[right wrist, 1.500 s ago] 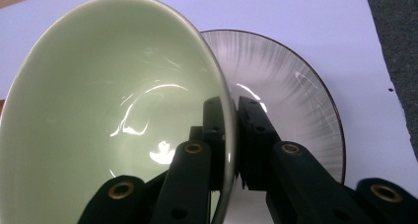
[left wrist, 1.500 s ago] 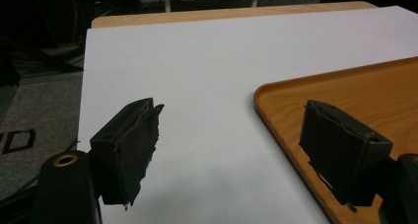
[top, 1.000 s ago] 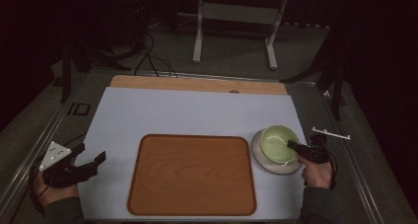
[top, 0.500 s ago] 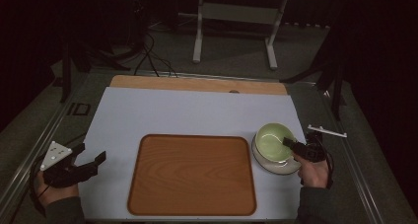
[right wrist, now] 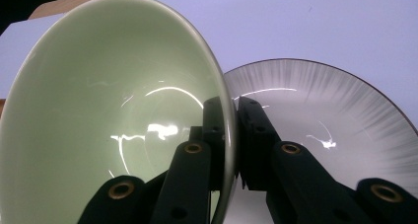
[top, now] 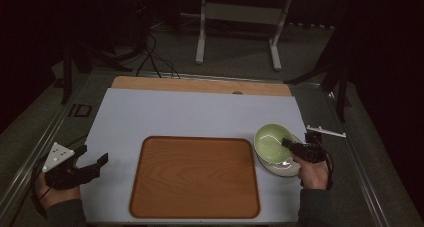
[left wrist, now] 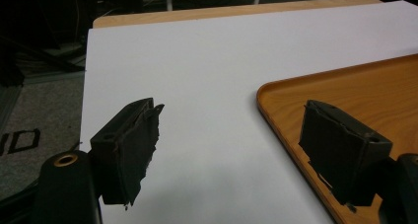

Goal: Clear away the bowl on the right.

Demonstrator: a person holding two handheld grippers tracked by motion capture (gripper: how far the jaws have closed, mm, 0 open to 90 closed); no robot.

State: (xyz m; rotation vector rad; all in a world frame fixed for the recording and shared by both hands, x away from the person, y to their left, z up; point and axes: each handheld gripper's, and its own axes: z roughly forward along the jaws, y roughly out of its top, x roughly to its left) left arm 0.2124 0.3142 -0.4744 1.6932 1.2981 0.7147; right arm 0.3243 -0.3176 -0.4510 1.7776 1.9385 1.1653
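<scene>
your right hand-held gripper (right wrist: pixel 230 150) is clenched on the rim of the green bowl (right wrist: pixel 113 110), tilted over the grey plate (right wrist: pixel 340 115) just beyond. lift it level. your left hand-held gripper (left wrist: pixel 231 150) waits released, the wooden tray (top: pixel 195 174) beside it on the surface (top: pixel 190 114).

My black right claw (right wrist: pixel 230 135) grips a pale green bowl (right wrist: pixel 113 105). Beneath it, the plate (right wrist: pixel 335 115) is white with grey streaks and a brown rim. The tray (top: pixel 195 177) is orange-brown wood grain; the table (top: pixel 200 112) is white.
</scene>
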